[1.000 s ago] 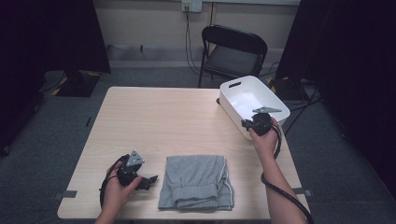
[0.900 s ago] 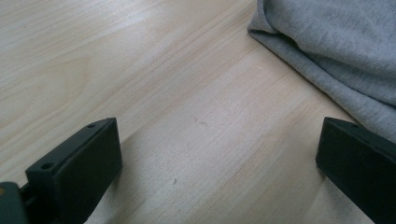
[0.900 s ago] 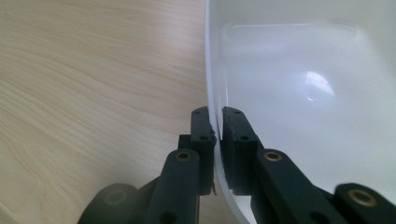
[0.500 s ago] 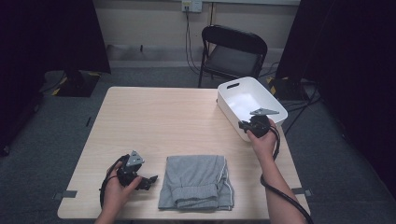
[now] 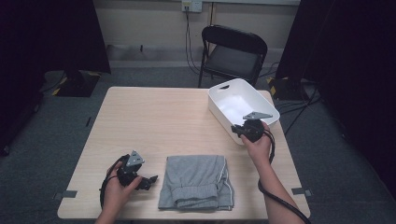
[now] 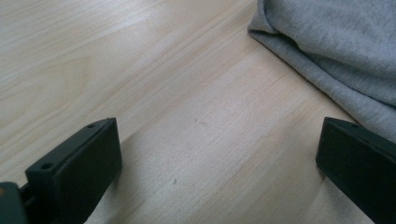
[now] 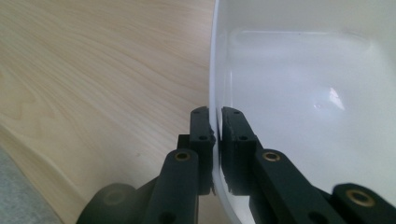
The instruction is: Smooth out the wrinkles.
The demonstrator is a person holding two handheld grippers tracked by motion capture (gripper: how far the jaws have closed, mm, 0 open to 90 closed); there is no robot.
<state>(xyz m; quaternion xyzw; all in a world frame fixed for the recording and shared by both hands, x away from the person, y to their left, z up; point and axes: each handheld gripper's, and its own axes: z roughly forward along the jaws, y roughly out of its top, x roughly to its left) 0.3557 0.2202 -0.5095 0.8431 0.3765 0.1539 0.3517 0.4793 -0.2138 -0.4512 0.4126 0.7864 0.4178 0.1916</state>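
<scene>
Farther left on the table (image 5: 154, 116), white bin (image 5: 224, 88) in right claw (image 7: 217, 122)

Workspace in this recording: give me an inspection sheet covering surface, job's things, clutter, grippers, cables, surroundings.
Surface: light wooden table, bare around the items.
Job's things: white bin at the far right, empty inside; folded grey garment at the near edge.
Clutter: nothing seen.
Grippers: right gripper shut on the bin's near wall, one jaw inside, one outside; left gripper open, resting on the table beside the garment, not touching it.
Cables: black cable trails along the right forearm; another loops by the left hand.
Surroundings: black folding chair behind the table, dark curtains, grey floor.
</scene>
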